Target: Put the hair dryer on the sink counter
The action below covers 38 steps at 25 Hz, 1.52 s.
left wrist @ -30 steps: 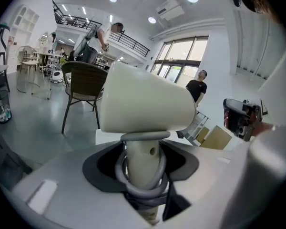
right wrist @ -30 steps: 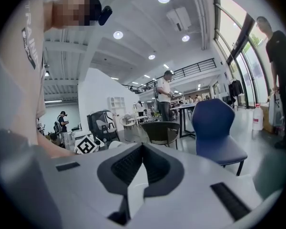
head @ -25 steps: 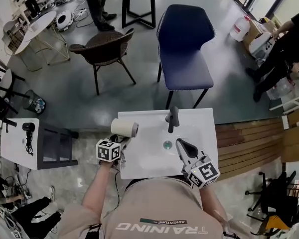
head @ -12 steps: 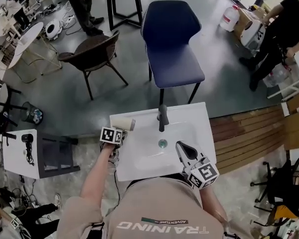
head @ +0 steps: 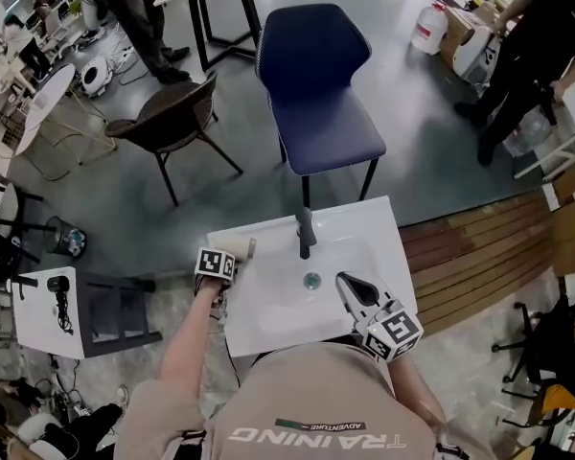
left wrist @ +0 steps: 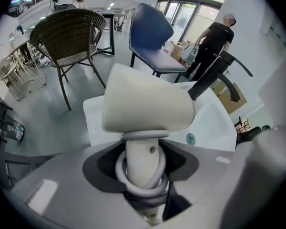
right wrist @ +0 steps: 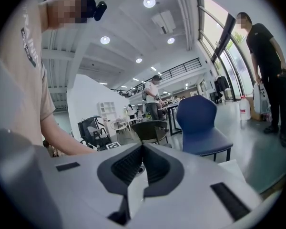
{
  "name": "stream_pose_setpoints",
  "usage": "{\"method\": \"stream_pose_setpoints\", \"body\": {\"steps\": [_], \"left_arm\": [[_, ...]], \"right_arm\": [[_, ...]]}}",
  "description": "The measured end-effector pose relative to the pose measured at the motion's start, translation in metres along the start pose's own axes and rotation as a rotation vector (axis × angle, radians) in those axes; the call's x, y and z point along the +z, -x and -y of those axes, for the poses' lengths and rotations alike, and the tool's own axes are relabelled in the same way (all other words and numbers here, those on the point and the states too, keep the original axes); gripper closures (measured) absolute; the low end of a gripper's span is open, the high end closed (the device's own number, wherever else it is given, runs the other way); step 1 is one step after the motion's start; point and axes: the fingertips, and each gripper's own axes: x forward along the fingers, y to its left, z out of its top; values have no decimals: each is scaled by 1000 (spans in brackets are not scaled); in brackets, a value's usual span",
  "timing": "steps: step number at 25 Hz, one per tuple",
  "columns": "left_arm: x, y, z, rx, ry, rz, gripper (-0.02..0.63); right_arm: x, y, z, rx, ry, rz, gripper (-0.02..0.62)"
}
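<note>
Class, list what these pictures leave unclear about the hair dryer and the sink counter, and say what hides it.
- Head view: the left tool hides the hair dryer handle.
- Left gripper view: its barrel covers the sink counter beneath, so contact cannot be told.

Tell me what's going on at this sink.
A person stands at a white sink counter with a gripper in each hand. The left gripper is shut on the handle of a cream hair dryer, its cord looped round the handle, at the back left corner beside the black faucet. Whether the dryer already rests on the surface can't be told. The right gripper is shut and empty, near the front right.
</note>
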Motion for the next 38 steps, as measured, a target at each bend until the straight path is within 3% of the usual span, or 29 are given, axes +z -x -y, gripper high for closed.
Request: {"method": "stream_pose_setpoints", "body": {"steps": [9,16,21,28,33,38], "left_arm": [[13,-3,-11,157,-43,9,387],[14,-9,-12,183,-104,-11,385],[6,-13,2,121,-58,-13,385],[5,-2,-2,177,-67,40,385],[26,5,-5,235,-127,112,383],[12,14,1,183,-54,75,382]], "right_arm": [[0,0,7,14,-17,-1,592],[-3,-1,10,44,-21,-10,592],[-3,-3,12,63,-16,-16,592],[-2,-3,14,82,-9,-25,592],[-5,0,21,87,-14,-35,592],[-5,-3,20,100,-15,-31,592]]}}
